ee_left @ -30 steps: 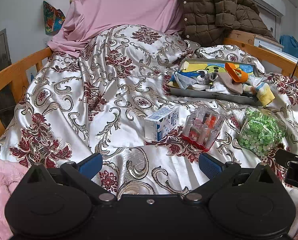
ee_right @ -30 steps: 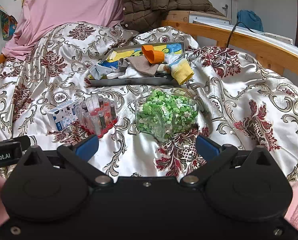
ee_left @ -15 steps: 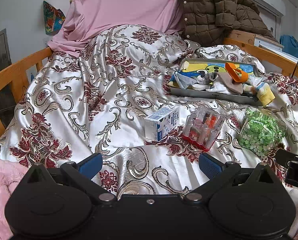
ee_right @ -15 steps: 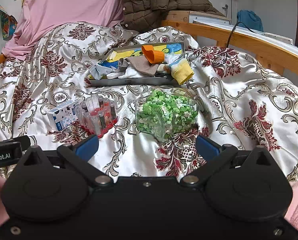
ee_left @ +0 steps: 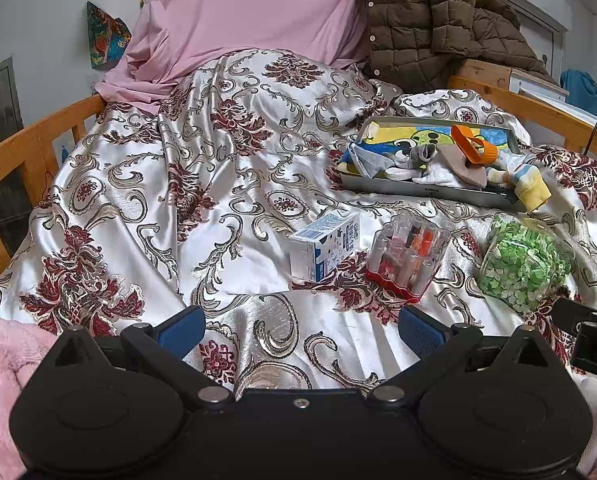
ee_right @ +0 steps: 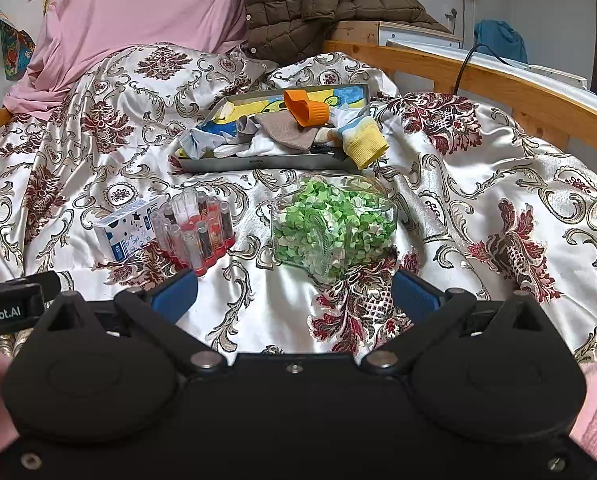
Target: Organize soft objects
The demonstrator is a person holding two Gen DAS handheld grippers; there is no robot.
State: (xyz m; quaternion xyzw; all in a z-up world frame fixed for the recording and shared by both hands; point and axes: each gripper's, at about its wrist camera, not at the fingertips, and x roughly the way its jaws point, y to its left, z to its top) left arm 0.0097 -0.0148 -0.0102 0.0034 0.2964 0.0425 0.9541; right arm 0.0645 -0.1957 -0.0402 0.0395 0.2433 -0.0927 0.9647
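We held both tools low over the satin bedspread (ee_left: 234, 184): the left gripper (ee_left: 300, 326) and the right gripper (ee_right: 294, 292) each stood wide apart with nothing between the blue pads. Just ahead lay a small carton (ee_left: 325, 248), a clear case of vials (ee_right: 194, 232) and a jar of green bits (ee_right: 332, 226), none of them soft. Farther back, the socks (ee_right: 298, 136) were heaped in the tray (ee_right: 258, 162), a yellow-cuffed sock (ee_right: 364, 144) spilling over its near corner. We judged it best to reach over the hard items, pinching one sock mid-fabric.
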